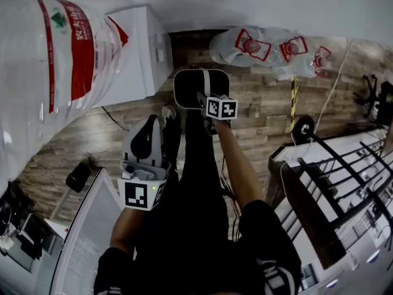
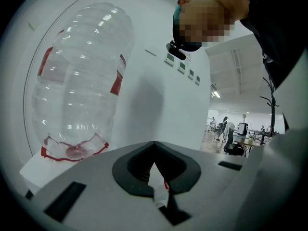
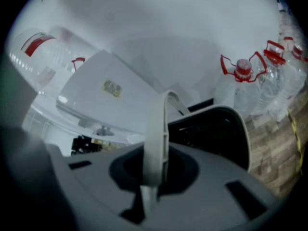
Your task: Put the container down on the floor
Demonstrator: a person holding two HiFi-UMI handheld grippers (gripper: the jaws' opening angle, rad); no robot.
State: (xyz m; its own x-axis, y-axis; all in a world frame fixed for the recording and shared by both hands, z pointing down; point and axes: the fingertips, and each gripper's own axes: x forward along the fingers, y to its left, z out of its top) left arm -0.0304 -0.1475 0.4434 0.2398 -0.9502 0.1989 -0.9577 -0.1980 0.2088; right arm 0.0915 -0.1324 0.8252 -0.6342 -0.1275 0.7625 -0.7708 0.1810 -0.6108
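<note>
Close by on the left, the left tool (image 1: 149,131) is pinched shut on a little white scrap (image 2: 158,186) with a bit of red. Farther on, the right tool (image 1: 206,100) squeezes tight on the pale handle (image 3: 156,129) of the black container (image 1: 187,90), low by the person's shoe (image 1: 167,112) over the wood floor (image 1: 258,103). Far off, clear water bottles (image 1: 245,45) stand by the wall.

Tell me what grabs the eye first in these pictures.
A huge clear water jug with a red label fills the head view's upper left. At centre, a black container with a pale rim hangs by its handle from the shut right gripper, above the wooden floor. More clear jugs with red handles stand along the wall beyond it.
</note>
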